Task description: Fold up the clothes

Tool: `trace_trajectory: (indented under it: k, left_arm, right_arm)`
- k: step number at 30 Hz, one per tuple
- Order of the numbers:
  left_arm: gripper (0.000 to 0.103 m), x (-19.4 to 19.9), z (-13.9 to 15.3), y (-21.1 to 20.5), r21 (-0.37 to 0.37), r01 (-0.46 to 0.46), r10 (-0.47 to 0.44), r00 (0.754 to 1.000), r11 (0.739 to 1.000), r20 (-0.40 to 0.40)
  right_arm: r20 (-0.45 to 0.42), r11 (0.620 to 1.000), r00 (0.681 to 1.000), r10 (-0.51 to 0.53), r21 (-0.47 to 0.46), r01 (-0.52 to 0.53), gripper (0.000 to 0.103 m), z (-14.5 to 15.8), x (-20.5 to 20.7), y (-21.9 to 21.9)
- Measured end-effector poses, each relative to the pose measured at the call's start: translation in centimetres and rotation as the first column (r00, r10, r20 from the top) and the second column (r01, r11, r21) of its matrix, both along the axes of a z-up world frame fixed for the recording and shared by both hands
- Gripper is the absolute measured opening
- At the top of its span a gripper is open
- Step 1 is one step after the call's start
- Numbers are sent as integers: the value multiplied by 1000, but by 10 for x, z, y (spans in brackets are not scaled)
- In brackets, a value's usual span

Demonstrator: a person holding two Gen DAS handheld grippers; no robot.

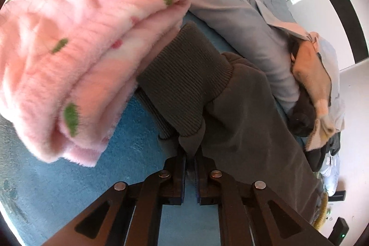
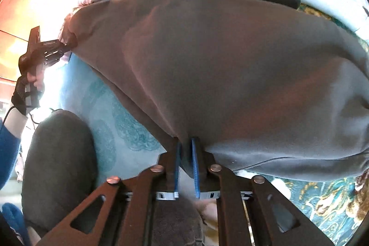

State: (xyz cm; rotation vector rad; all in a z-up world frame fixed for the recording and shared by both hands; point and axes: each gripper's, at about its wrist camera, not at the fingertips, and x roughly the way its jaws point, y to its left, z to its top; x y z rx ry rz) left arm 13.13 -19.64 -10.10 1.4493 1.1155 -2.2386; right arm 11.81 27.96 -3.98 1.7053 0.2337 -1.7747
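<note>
Fingers [image 1: 177, 165] pinching grey sweatshirt [image 1: 242, 107], fabric edge hidden between them

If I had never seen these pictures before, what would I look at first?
Probably the big dark grey sweatshirt, stretched out above the blue bedspread and filling most of the right wrist view. The right gripper pinches its lower edge, and the left gripper pinches it just below the ribbed cuff. Next, the fluffy pink blanket with green and red spots, folded at the left of the left wrist view.
</note>
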Motion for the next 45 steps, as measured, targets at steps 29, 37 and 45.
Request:
trace_trajectory:
  k: [29,37,45]
  left_arm:
    - [20,-18,108,52,-360,89,-158,973,929,-167]
    - [20,-47,171,195,-527,340,-474,869,779,-140]
    - [20,-72,134,342,-546,606,-723,691,578,3]
  right_arm:
    - [-72,907,910,-409,-144,396,35,21,-12,71]
    - [-18,855,874,-486,-217,471,35,8,-3,97]
    - [5,819,848,-531,-256,514,35,6,3,118]
